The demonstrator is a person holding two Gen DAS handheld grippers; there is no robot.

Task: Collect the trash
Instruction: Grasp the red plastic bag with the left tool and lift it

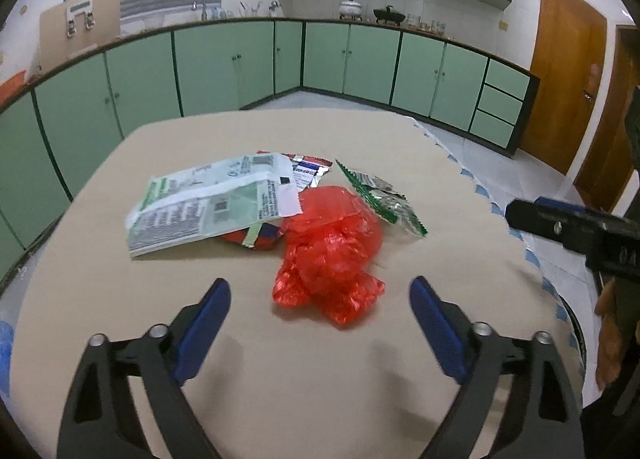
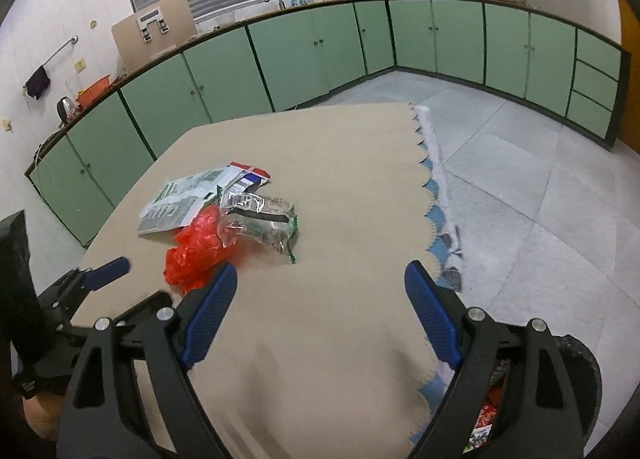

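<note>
Red plastic bag (image 1: 330, 255) crumpled mid-frame on beige tablecloth (image 1: 280, 379), wrappers (image 1: 208, 207) touching behind; left gripper (image 1: 320, 299) and right gripper (image 2: 320, 291) both spread wide, empty.

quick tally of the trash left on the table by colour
red plastic bag: 1
white and green paper packet: 1
green-edged clear wrapper: 1
red, white and blue wrapper: 1
red and orange piece under the packet: 1
total: 5
</note>
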